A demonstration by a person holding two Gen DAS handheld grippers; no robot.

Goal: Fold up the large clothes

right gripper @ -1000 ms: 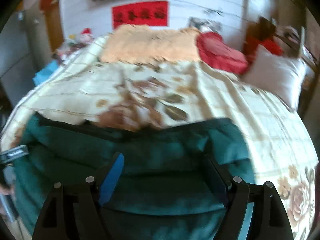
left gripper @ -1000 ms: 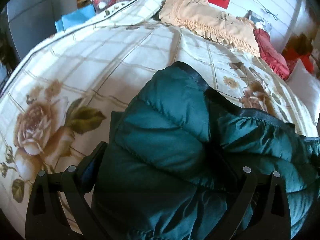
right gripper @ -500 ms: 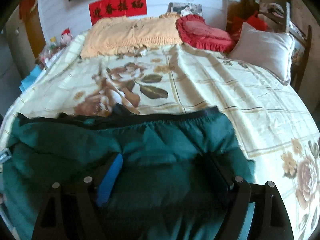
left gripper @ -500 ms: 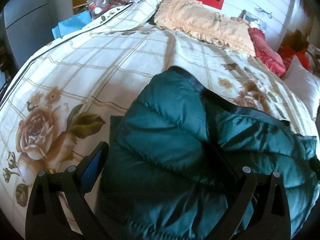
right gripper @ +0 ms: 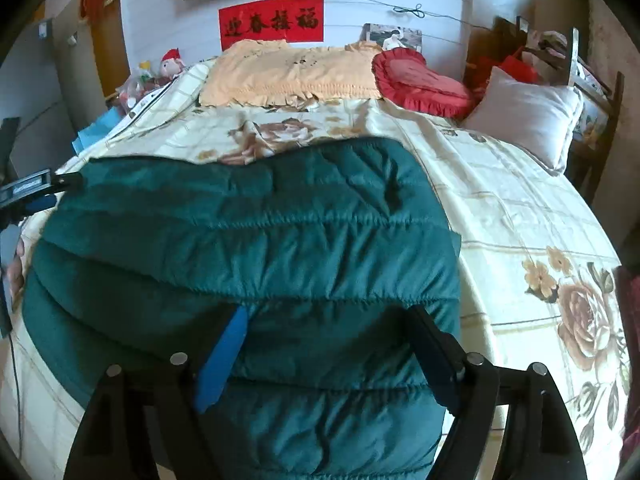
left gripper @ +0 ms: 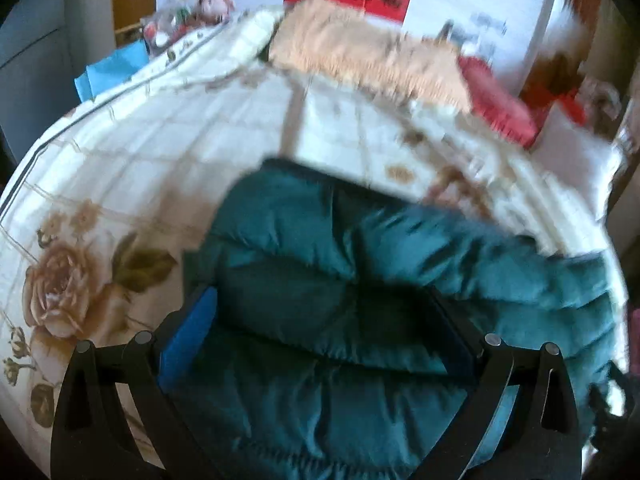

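A dark green quilted puffer jacket (right gripper: 248, 240) lies folded over at the near end of the bed; it also fills the lower half of the blurred left wrist view (left gripper: 340, 320). My right gripper (right gripper: 324, 316) is open, its fingers spread wide just above the jacket's near edge. My left gripper (left gripper: 320, 296) is open too, its fingers spread over the jacket's left part. The left gripper's tip (right gripper: 36, 188) shows at the jacket's far left corner in the right wrist view.
The bed carries a cream checked sheet with rose prints (right gripper: 540, 216). An orange pillow (right gripper: 288, 72), a red heart cushion (right gripper: 420, 80) and a white pillow (right gripper: 528, 116) lie at the head. Toys and a blue bag (left gripper: 112, 68) sit at the far left.
The jacket's upper layer has been drawn farther up the bed and now lies flatter and wider. The left view has turned blurred from motion. Both grippers stay open.
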